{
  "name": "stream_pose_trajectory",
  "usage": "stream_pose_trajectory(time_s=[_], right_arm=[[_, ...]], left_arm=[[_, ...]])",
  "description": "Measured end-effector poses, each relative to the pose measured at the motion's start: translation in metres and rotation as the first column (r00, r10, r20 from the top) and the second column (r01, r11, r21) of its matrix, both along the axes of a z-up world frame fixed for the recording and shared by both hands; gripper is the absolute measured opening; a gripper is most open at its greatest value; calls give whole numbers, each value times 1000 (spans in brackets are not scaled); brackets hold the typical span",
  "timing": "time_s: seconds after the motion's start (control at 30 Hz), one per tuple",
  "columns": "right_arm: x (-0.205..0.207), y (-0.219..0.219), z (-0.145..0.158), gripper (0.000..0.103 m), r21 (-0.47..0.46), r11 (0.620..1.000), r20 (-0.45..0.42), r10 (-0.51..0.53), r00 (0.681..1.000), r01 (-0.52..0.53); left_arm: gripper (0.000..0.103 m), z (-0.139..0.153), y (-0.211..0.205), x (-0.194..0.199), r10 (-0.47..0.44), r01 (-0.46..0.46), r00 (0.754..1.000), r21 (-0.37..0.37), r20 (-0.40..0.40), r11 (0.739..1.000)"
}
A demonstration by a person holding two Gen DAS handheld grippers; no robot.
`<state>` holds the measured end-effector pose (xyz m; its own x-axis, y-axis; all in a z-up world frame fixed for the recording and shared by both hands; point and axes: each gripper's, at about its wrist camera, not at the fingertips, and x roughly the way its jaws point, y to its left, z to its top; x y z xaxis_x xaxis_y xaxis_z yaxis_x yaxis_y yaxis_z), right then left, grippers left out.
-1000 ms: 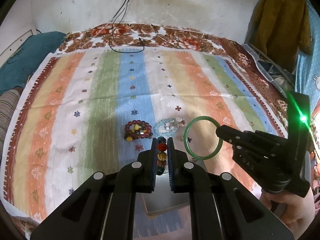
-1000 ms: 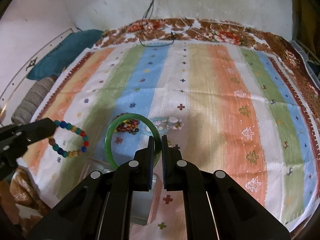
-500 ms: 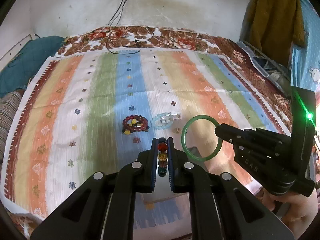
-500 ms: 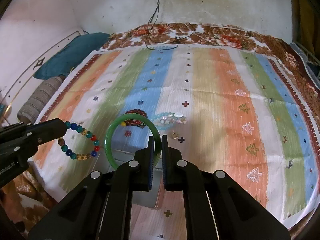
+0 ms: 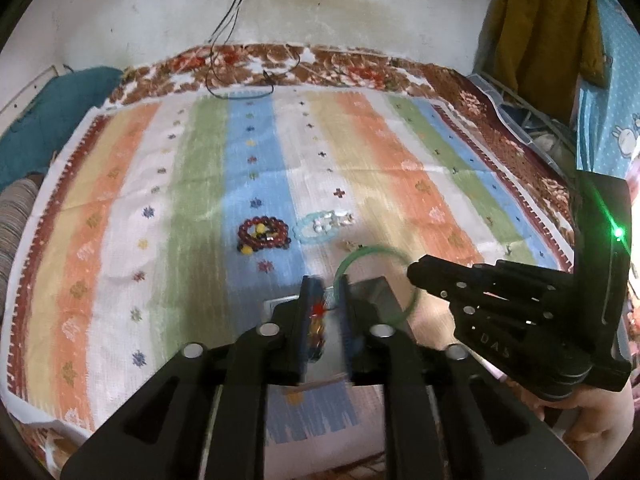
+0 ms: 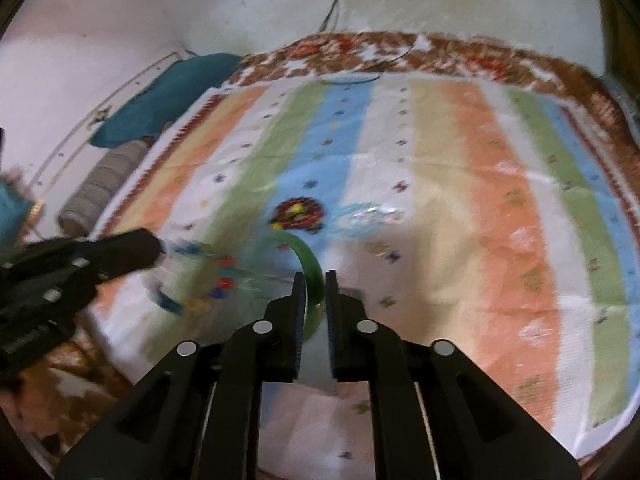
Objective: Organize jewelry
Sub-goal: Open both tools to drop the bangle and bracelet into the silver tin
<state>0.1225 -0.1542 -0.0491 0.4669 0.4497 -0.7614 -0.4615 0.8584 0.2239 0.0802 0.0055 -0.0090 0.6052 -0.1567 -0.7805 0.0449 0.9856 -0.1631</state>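
The left gripper (image 5: pixel 326 312) has its fingers parted with a multicoloured glass-bead bracelet (image 5: pixel 316 322) blurred between them; whether it is gripped, I cannot tell. The right gripper (image 6: pixel 312 304) pinches a green jade bangle (image 6: pixel 310 268). Both hang over a grey box (image 5: pixel 372 292) on the striped bedspread (image 5: pixel 120 200). Beyond lie a dark red bead bracelet (image 5: pixel 262 234) and a pale blue bracelet (image 5: pixel 320 226).

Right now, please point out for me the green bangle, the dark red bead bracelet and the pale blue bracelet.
green bangle (image 6: pixel 312 276), right wrist view, band near the gripper.
dark red bead bracelet (image 5: pixel 263 233), left wrist view, middle of the coil.
pale blue bracelet (image 5: pixel 322 227), left wrist view, middle.
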Motion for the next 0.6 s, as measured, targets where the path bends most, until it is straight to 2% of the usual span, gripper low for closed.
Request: stream_pose_trajectory(time_s=[0.03, 0.1, 0.27, 0.33, 0.47, 0.53, 0.6], right_arm=[[0, 0, 0, 31, -3, 1000, 4, -7, 1000, 7], [2, -1, 1, 45, -10, 1000, 9, -24, 1000, 25], [11, -5, -3, 46, -43, 998, -2, -53, 999, 53], [15, -6, -4, 50, -52, 997, 0, -64, 998, 64], [22, -4, -5, 54, -93, 992, 12, -83, 997, 83], [27, -4, -6, 54, -105, 990, 12, -88, 996, 89], [32, -4, -8, 56, -108, 990, 7, -94, 996, 94]], left_arm=[[26, 1, 0, 0, 7, -7, 1000, 9, 4, 1000], [30, 1, 2, 0, 17, -17, 1000, 24, 9, 1000], [41, 0, 16, 4, 69, -69, 998, 6, 0, 998], [46, -1, 22, 7, 86, -86, 996, 5, -3, 996], [48, -3, 30, 13, 104, -104, 994, -3, -13, 995], [55, -4, 35, 17, 122, -122, 992, 7, -18, 993], [57, -5, 37, 22, 135, -134, 991, 17, -24, 991]])
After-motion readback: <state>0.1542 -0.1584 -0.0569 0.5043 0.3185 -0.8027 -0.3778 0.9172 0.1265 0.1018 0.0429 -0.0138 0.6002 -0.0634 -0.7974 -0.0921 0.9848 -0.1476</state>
